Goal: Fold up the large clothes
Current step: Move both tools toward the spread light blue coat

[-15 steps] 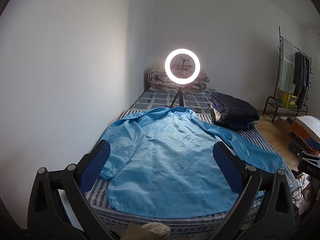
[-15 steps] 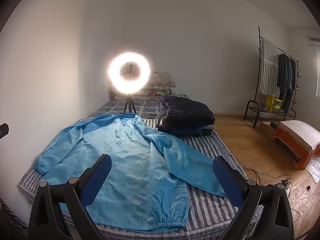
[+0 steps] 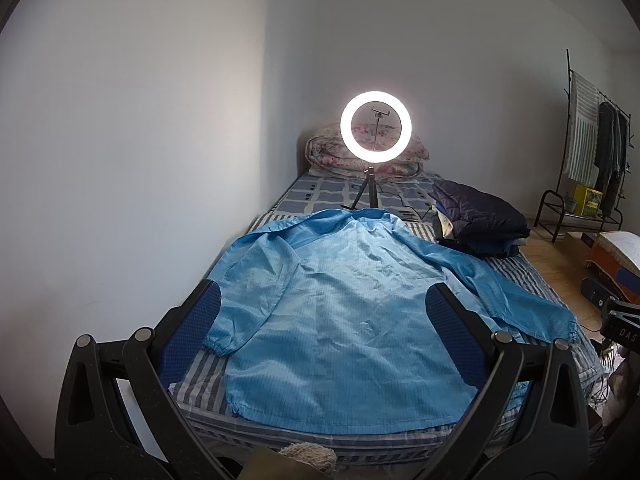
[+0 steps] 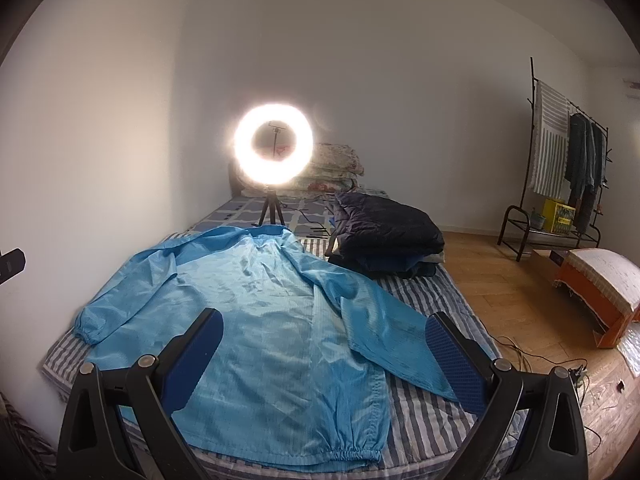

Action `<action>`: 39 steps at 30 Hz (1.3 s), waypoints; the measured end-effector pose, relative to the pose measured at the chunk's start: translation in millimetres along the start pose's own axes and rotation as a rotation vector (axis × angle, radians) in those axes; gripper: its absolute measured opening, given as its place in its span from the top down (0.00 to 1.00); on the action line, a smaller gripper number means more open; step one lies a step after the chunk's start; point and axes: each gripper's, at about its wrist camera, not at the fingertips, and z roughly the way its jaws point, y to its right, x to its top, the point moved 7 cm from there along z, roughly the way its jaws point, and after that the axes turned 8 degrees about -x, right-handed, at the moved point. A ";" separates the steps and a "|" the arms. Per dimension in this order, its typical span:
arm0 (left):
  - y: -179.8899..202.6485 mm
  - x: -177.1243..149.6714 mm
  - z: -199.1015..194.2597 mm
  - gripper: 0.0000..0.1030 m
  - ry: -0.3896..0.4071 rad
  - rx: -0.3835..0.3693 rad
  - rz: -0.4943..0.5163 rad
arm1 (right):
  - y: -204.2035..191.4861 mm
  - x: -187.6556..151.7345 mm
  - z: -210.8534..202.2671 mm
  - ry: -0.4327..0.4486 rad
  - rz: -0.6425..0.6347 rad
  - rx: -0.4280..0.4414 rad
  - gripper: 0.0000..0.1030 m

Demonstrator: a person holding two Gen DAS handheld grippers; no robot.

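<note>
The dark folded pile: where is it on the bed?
In both wrist views the dark folded pile sits at the bed's right edge, beside the blue jacket's right shoulder, right of the ring light.

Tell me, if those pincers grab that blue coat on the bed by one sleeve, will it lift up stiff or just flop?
Probably flop: the light blue coat lies flat and wrinkled on the striped bed, so it looks thin. Its sheen suggests slick fabric that may slide in a pinch. It likely weighs little.
</note>
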 end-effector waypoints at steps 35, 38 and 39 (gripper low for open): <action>-111.1 -94.6 -1.1 0.00 -0.111 0.127 -0.062 | -305.2 5.6 81.8 -0.044 -0.507 0.603 0.13; -114.6 -110.6 -3.9 0.00 -0.149 0.107 -0.083 | -352.8 -13.2 88.1 -0.122 -0.581 0.706 0.24; -116.8 -114.9 -5.4 0.00 -0.158 0.107 -0.094 | -369.8 -21.9 92.0 -0.164 -0.605 0.742 0.29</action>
